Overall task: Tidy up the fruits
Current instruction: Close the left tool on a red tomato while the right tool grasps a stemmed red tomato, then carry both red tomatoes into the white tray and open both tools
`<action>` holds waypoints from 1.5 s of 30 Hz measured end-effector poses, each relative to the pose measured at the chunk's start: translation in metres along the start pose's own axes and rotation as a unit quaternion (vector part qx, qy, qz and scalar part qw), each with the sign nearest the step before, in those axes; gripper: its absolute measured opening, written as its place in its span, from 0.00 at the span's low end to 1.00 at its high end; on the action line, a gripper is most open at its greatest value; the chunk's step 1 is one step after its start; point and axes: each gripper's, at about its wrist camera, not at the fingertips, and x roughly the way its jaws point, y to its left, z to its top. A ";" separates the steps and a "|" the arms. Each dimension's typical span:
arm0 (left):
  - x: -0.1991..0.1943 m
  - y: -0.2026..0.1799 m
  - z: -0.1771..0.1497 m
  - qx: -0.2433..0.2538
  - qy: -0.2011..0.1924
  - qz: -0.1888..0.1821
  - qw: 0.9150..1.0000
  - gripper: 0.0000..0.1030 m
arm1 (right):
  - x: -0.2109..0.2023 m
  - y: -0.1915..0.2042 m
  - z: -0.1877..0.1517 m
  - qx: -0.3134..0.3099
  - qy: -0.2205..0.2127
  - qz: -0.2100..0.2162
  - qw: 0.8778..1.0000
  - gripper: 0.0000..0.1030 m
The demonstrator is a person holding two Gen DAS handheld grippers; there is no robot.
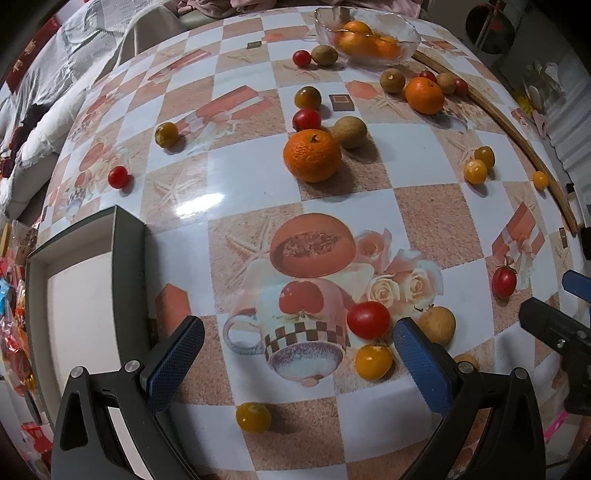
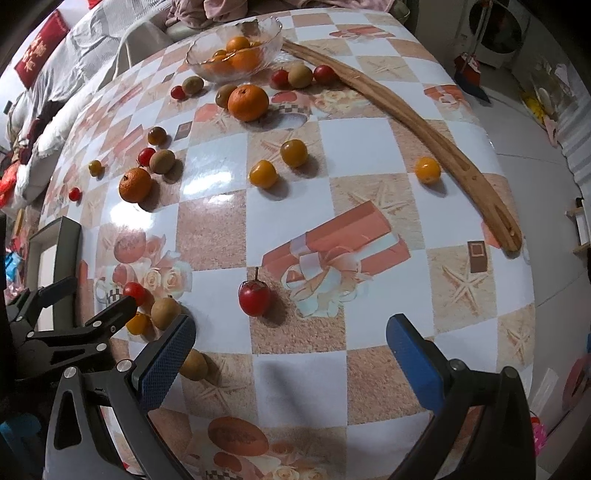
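**Both tongs spread above scattered fruit**

The left tongs [image 1: 297, 354] are spread wide and pinch nothing, with a red cherry tomato [image 1: 368, 319] and a yellow one [image 1: 373, 361] just inside the right pad. The right tongs [image 2: 290, 345] gape too, above a stemmed red tomato [image 2: 254, 297]. Farther off on the checkered tabletop [image 2: 354, 147] sit loose mandarins [image 2: 248, 102], kiwis and a glass bowl [image 2: 207, 55] of oranges.

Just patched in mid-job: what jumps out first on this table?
Loose fruit is scattered across the checkered tablecloth: tangerines, red and yellow cherry tomatoes, brownish kiwi-like fruit. At the far edge, a glass bowl already holds tangerines. Both tools, left tool and right tool, hang open near the front edge, holding nothing.
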 end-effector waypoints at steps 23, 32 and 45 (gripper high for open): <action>0.003 -0.047 -0.001 0.024 -0.001 -0.035 0.999 0.29 | 0.032 0.034 0.008 -0.065 0.010 -0.023 0.998 0.41; -0.009 -0.051 0.003 -0.006 -0.022 -0.070 0.997 0.24 | 0.020 0.016 0.012 -0.032 0.006 0.022 0.999 0.22; -0.048 0.007 -0.004 -0.053 -0.050 -0.061 0.995 0.24 | -0.004 0.043 0.015 -0.078 0.002 0.060 0.995 0.22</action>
